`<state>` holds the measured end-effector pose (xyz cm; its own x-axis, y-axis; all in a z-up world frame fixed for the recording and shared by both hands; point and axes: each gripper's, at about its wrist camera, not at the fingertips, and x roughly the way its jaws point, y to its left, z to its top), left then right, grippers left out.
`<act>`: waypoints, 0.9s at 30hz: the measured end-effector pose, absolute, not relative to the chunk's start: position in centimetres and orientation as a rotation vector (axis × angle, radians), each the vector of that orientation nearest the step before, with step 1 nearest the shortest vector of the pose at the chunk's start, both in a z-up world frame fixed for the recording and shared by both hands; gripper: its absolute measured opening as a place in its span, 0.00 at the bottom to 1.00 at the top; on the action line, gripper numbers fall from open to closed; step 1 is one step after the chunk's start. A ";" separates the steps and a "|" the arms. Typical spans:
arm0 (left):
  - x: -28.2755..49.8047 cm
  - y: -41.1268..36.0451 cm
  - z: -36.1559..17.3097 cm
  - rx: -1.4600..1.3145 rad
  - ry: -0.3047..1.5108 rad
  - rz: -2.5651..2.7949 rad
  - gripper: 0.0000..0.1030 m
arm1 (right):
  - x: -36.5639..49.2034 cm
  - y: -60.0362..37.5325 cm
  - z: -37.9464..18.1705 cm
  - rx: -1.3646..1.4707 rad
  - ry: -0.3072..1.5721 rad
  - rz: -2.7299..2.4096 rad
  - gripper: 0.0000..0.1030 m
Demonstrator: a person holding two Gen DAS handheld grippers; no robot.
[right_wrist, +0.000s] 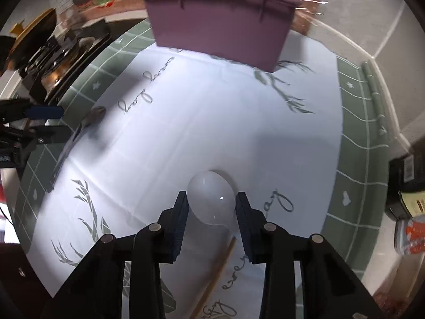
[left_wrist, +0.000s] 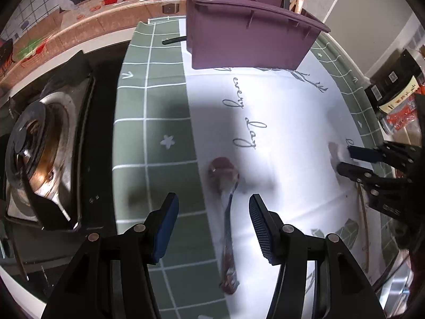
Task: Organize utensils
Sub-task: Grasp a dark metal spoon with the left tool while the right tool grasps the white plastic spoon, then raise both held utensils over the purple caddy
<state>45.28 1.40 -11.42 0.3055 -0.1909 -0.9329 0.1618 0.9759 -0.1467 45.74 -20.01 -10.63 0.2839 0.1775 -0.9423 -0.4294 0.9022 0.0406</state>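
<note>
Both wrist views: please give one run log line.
left tool: open over dark-red spoon | right tool: around white spoon bowl, contact unclear

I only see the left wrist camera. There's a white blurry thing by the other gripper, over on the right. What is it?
Observer: A white spoon. Its round bowl sits between the fingers of the right gripper.
Operator: Is the gripper squeezing it?
Observer: It looks so. Both pads touch the sides of the bowl.
Operator: Where does the spoon's stick go?
Observer: The wooden handle runs back under the gripper, toward the camera, and lies on the white cloth.
</note>
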 end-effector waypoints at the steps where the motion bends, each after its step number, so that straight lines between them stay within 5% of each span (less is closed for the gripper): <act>1: 45.6 0.9 -11.5 -0.015 1.241 -0.230 0.54 | 45.5 -20.5 -10.2 -0.200 1.218 0.413 0.32; 8: 47.5 -1.1 -12.7 0.049 1.294 -0.178 0.33 | 43.5 -24.9 -7.6 0.021 1.160 0.319 0.33; 18: 48.6 -2.0 -12.9 0.077 1.308 -0.161 0.28 | 42.2 -27.4 -7.2 0.099 1.123 0.209 0.33; 27: 42.6 1.2 -9.0 -0.056 1.096 -0.267 0.28 | 41.6 -25.3 -5.3 0.097 1.049 0.209 0.33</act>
